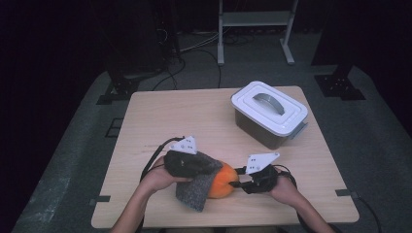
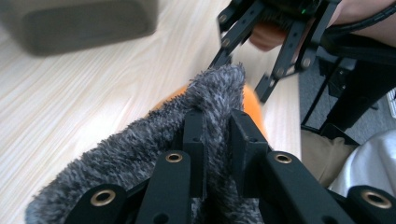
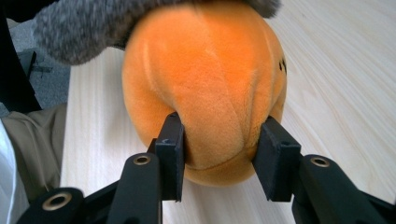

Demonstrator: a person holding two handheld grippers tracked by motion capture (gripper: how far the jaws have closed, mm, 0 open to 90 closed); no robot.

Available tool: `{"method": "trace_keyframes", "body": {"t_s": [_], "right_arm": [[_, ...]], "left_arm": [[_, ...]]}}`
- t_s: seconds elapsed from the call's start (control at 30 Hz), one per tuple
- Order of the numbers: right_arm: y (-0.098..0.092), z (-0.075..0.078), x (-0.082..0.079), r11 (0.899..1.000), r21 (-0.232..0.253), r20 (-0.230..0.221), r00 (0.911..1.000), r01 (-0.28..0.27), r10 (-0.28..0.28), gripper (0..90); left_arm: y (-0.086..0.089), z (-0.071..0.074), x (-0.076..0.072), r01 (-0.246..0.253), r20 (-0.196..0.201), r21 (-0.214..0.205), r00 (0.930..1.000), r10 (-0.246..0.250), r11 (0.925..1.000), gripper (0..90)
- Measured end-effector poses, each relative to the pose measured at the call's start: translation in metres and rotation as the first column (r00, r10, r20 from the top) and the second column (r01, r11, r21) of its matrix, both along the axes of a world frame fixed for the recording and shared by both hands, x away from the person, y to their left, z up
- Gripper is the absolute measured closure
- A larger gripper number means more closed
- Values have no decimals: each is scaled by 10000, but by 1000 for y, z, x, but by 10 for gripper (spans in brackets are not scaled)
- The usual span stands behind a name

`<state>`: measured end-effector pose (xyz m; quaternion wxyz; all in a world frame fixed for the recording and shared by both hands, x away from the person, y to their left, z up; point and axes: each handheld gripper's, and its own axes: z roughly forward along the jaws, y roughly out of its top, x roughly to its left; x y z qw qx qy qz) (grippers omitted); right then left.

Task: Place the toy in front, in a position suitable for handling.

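While the orange plush toy (image 3: 210, 88) lies on the table (image 1: 170, 116) well in front of the white-lidded box (image 1: 269, 114), towards the near edge, we press our right gripper (image 3: 219, 158) on its end, the jaws narrowed until both pads dent the soft body. Our left gripper (image 2: 217, 140), just left of the toy, pinches a fold of the grey fuzzy cloth (image 2: 140, 149), which drapes over the toy's top.

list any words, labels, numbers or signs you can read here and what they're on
None can be read.
The orange plush toy has small dark marks at its right edge in the right gripper view, too small to tell whether they are letters.
The white-lidded box, the grey fuzzy cloth and the table carry no visible text.
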<state>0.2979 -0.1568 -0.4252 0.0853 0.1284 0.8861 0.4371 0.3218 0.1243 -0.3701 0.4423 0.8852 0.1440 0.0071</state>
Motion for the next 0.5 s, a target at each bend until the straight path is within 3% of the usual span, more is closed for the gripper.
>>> {"method": "trace_keyframes", "body": {"t_s": [0.17, 0.2, 0.33, 0.5], "right_arm": [[-7, -5, 6, 9998, 110, -392, 9991, 136, -132, 555], [-7, -5, 7, 9997, 210, -573, 9983, 106, -94, 478], [-2, 3, 4, 9999, 29, -309, 9994, 164, -163, 317], [6, 20, -3, 9991, 413, 64, 10000, 10, -13, 266]], "left_arm": [[15, -8, 5, -375, -300, -147, 9989, 371, 9992, 777], [17, -12, 5, -345, -364, -300, 9988, 334, 9990, 777], [15, -13, 4, -342, -405, -418, 9987, 325, 9985, 778], [4, -12, 2, -33, -426, -529, 9991, 11, 9986, 777]]}}
